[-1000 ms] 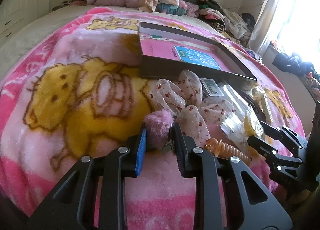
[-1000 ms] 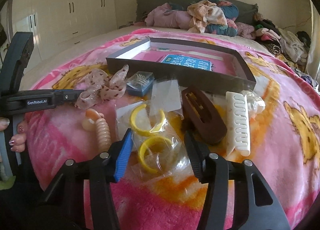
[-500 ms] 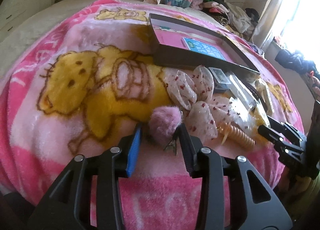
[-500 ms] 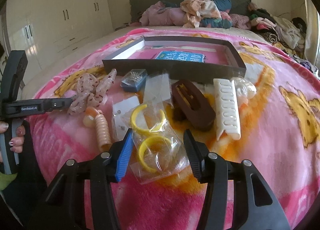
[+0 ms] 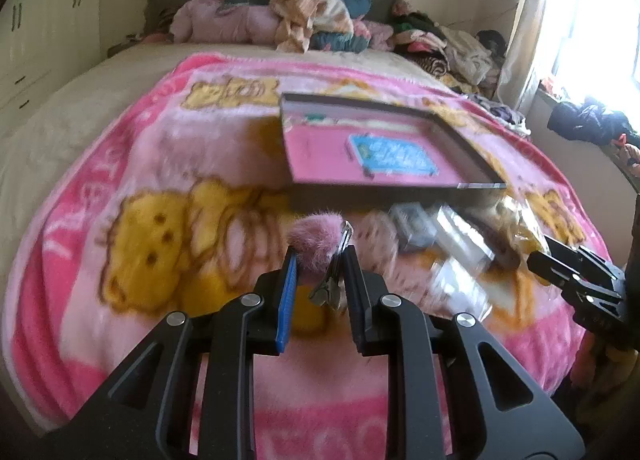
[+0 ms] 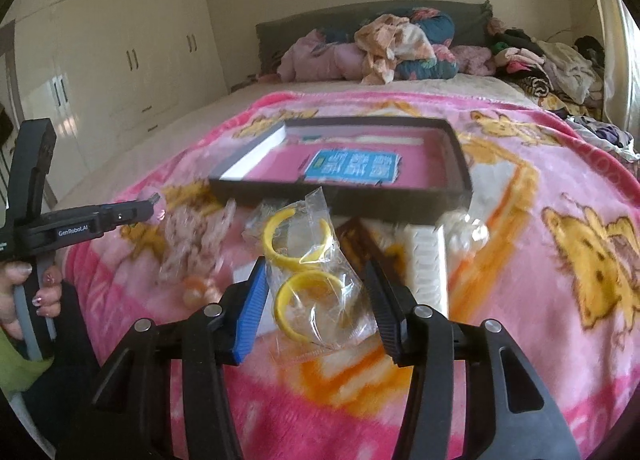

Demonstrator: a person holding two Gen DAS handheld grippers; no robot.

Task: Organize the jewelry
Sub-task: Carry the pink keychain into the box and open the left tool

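Observation:
My left gripper (image 5: 318, 260) is shut on a pink fluffy pom-pom hair clip (image 5: 316, 238) with a metal clip, held above the blanket. My right gripper (image 6: 316, 272) is shut on a clear plastic bag with yellow rings (image 6: 308, 272), lifted off the bed. A dark shallow box (image 5: 380, 148) with a pink floor and a blue card lies ahead; it also shows in the right wrist view (image 6: 344, 164). The left gripper shows in the right wrist view (image 6: 148, 204) at the left.
On the pink bear blanket (image 6: 560, 260) lie a spotted fabric scrunchie (image 6: 192, 236), an orange spiral tie (image 6: 196, 288), a brown claw clip (image 6: 356, 232), a white comb clip (image 6: 426, 260) and small clear packets (image 5: 448, 236). Piled clothes (image 6: 400, 44) sit at the headboard.
Both grippers have lifted. The left raised the pom-pom clip off the blanket; the right closed on the bag of yellow rings and raised it. The box looks nearer.

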